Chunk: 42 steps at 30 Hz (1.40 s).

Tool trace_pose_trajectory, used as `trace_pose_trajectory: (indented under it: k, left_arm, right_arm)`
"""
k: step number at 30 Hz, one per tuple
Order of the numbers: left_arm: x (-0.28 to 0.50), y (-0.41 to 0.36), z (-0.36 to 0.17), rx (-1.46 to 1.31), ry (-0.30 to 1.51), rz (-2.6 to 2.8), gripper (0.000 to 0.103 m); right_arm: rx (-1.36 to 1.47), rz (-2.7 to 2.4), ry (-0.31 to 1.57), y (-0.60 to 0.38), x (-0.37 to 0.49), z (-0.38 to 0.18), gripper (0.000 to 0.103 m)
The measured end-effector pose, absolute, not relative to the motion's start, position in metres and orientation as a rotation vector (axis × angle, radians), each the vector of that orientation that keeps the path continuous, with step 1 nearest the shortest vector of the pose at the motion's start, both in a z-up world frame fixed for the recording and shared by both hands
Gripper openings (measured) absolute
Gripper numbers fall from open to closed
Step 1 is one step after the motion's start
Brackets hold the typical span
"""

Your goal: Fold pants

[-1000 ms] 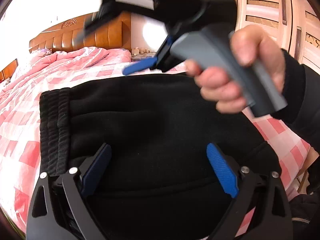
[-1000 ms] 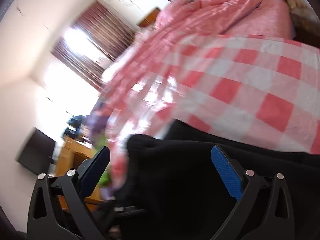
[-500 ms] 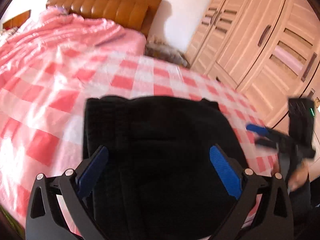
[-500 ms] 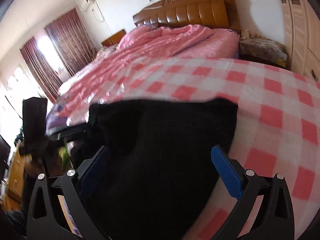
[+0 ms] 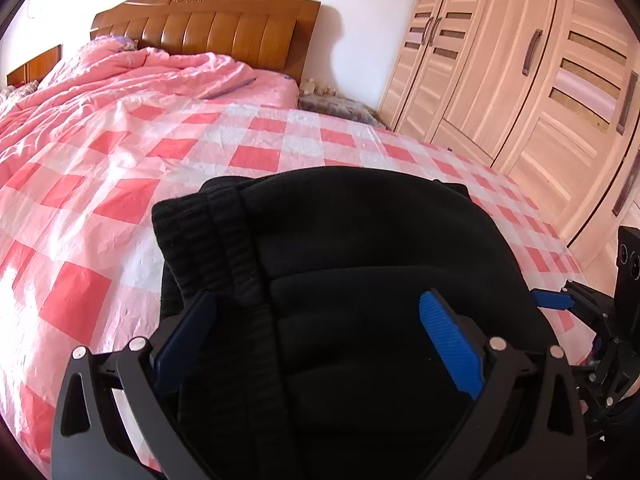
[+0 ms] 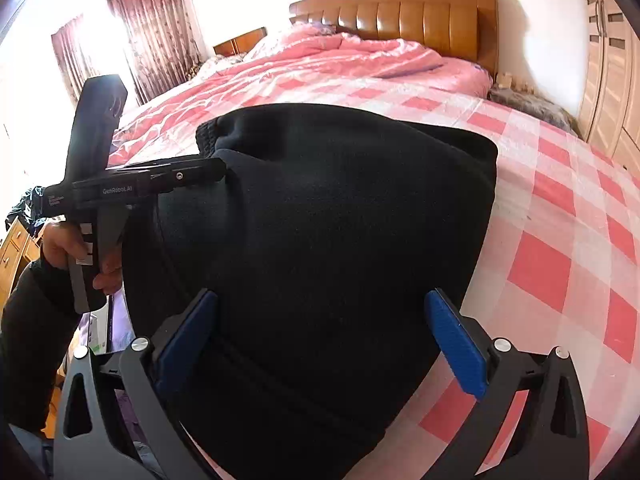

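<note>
pants (image 6: pixel 320 220): folded on bed (image 6: pixel 560 208) | right gripper (image 6: pixel 320 340) fingers (image 6: pixel 456 344) spread (above)

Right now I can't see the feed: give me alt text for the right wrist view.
Black pants, folded into a thick bundle, lie on a pink-checked bed cover, with the open right claw straddling their near edge. At left a hand holds the left claw, its tip at the bundle's far-left edge. A wooden headboard and curtains sit behind.

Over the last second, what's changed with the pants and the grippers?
The right gripper swung from above the folded black pants out to their right side; the left gripper turned toward the headboard. Both stayed open, and the pants stayed folded on the checkered sheet.
</note>
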<state>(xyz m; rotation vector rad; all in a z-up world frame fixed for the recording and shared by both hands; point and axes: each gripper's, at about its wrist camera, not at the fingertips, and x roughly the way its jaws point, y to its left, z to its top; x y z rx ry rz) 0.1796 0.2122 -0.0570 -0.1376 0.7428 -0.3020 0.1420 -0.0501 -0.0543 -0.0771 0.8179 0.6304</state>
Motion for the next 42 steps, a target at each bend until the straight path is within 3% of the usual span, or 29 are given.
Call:
trace_pose_trajectory:
  k: [16,24,30,34,39,42]
  left_arm:
    - [0.170,0.202,-0.048,-0.016,0.730,-0.012,0.101]
    - [0.071,0.173,-0.001,0.024,0.631,0.189,0.102]
    - [0.009,0.164,0.004,-0.161,0.617,0.252,0.102]
    - [-0.016,0.137,0.002,-0.128,0.596,0.198,0.102]
    - [-0.044,0.089,0.007,0.121,0.451,0.177,0.102]
    - [-0.042,0.075,0.001,0.140,0.498,0.087,0.102]
  right_arm:
    - [-0.082,0.551,0.822,-0.053,0.120,-0.040,0.099]
    - [-0.224,0.448,0.642,-0.072,0.034,-0.010,0.099]
    - [-0.242,0.261,0.522,-0.091,-0.015,0.004,0.099]
    - [-0.178,0.251,0.527,-0.110,-0.030,0.011,0.099]
    - [-0.204,0.259,0.576,-0.116,-0.046,0.000,0.099]
    - [-0.166,0.253,0.605,-0.127,-0.050,-0.006,0.099]
